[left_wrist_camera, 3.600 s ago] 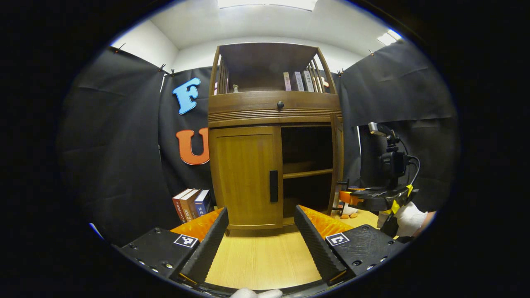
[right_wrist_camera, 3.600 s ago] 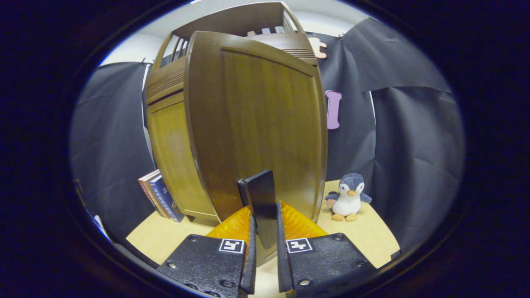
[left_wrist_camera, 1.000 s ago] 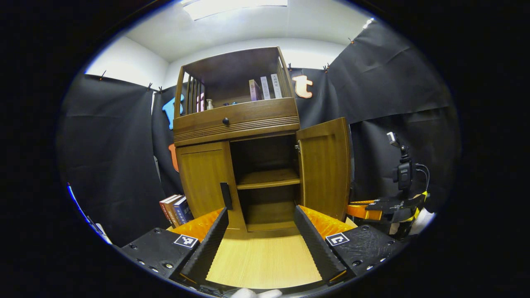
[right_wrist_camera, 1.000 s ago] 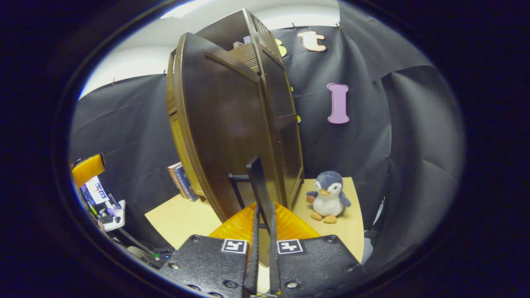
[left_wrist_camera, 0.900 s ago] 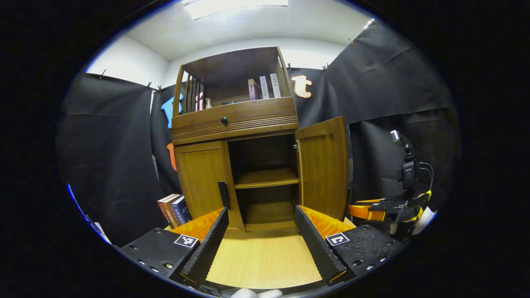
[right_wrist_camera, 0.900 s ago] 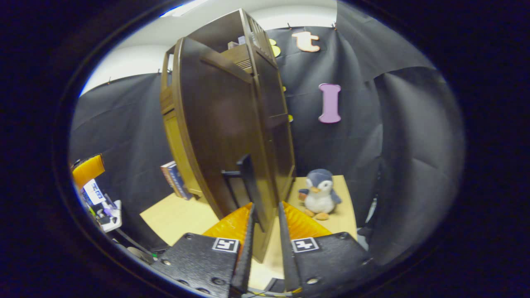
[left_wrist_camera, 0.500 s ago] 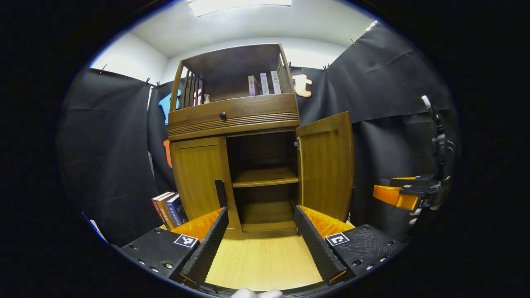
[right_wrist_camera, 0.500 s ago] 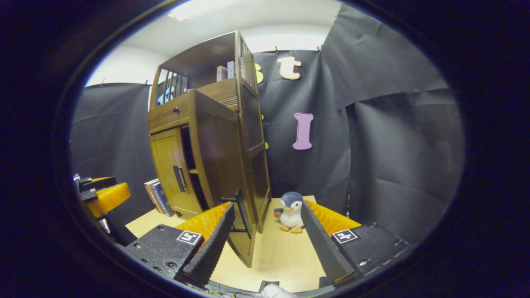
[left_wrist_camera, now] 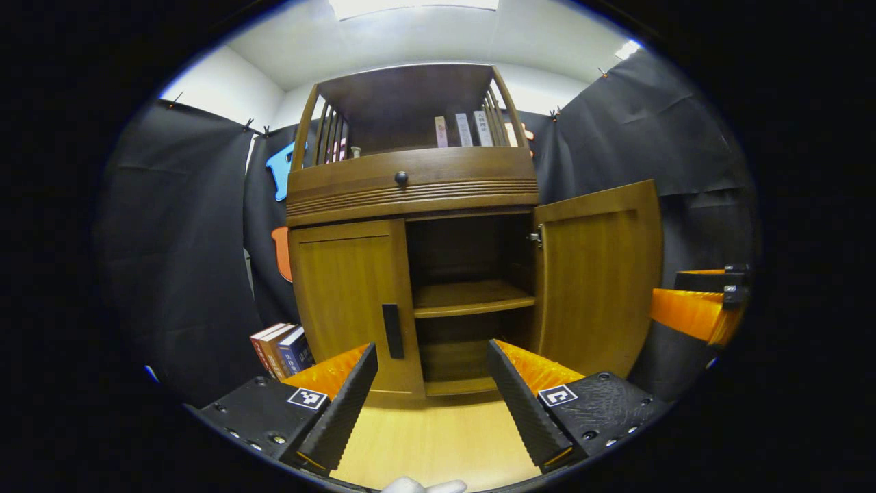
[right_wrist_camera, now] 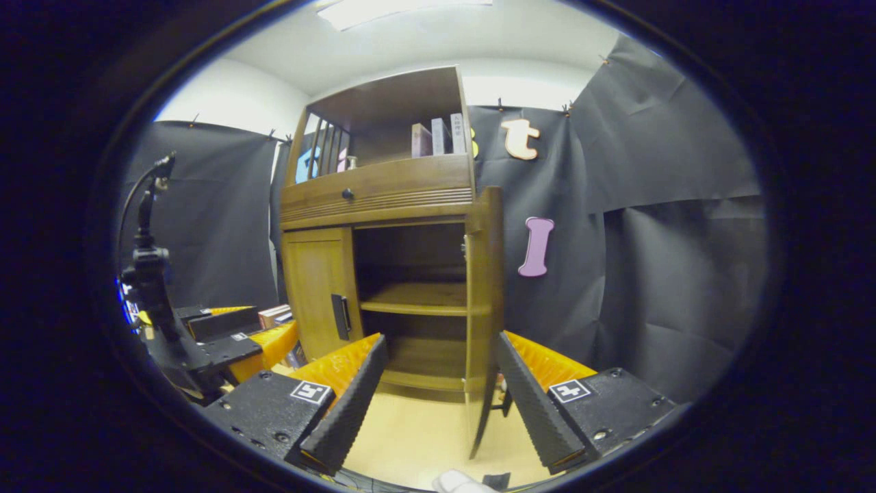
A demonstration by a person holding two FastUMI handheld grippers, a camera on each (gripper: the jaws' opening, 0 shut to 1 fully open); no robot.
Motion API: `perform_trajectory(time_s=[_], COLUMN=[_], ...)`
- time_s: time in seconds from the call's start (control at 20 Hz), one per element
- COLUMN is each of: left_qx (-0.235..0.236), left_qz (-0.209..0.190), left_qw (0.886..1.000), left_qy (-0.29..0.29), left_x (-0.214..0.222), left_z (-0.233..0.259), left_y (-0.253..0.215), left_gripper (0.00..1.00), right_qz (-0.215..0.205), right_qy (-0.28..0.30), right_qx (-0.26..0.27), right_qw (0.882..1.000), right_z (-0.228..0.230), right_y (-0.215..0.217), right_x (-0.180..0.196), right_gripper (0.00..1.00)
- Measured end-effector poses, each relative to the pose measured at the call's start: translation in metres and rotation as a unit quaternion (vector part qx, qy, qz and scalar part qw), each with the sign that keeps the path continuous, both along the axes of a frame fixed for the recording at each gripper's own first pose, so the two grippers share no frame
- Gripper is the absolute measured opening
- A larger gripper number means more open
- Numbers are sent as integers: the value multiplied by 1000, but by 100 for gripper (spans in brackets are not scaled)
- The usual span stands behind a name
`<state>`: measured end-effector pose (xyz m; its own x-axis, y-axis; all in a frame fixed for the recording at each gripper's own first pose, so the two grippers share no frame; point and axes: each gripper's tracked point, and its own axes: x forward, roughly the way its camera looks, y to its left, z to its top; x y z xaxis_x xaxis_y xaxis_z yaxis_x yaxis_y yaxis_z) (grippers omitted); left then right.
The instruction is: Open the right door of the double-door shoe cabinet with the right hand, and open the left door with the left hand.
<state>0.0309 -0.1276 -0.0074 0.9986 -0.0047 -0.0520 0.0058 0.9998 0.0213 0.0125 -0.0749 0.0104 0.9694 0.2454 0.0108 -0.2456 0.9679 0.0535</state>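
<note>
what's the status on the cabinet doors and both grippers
Left gripper open, facing the left door, shut. Right gripper open, off the right door, which stands wide open. Nothing blocking the left door handle.

Right door (left_wrist_camera: 597, 274) swung wide, compartment mouth free; left door (left_wrist_camera: 349, 301) closed, handle (left_wrist_camera: 392, 331) seemingly unobstructed.

Lit evenly from a ceiling light panel (left_wrist_camera: 417, 7) overhead, slightly blown out. Sharp at centre, without motion blur. Strong fisheye bowing toward the edges, curving the shoe cabinet (left_wrist_camera: 410, 185). Deep shadow inside its open compartment (right_wrist_camera: 410, 260).
</note>
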Motion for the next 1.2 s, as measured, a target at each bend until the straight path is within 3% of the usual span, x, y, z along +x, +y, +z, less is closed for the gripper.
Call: perform_trajectory(time_s=[0.15, 0.2, 0.25, 0.4, 0.65, 0.8, 0.95, 1.05, 1.15, 1.2], left_qx=[-1, 1, 3, -2, -20, -7, -13, -24, -34, -37], left_qz=[-6, -8, -14, -42, -74, -77, -74, -69, -69, -71], left_qw=[1000, 1000, 1000, 999, 997, 997, 996, 996, 996, 995], left_qy=[-14, -17, -21, -25, 5, 22, 36, 45, 51, 54], left_x=[40, 55, 69, 111, 169, 199, 220, 225, 232, 232], left_z=[-7, -9, -11, -26, -71, -96, -118, -127, -134, -136], left_y=[32, 42, 48, 52, 45, 47, 51, 55, 57, 56], left_gripper=[96, 100, 96, 96, 95, 94, 83, 66, 72, 69], right_qz=[-19, -27, -36, -62, -122, -156, -177, -181, -179, -176], right_qy=[15, 18, 19, 30, 43, 56, 71, 76, 79, 81], right_qx=[-3, -6, -8, -16, -25, -30, -36, -41, -46, -50], right_qw=[1000, 999, 999, 997, 991, 986, 981, 980, 980, 980], right_z=[-1, 0, 0, -3, -1, -4, -8, -9, -11, -14], right_y=[33, 40, 48, 65, 64, 58, 55, 56, 57, 60], right_x=[8, 10, 11, 12, 8, 9, 8, 7, 6, 3], right_gripper=[100, 100, 100, 99, 99, 100, 100, 100, 99, 100])
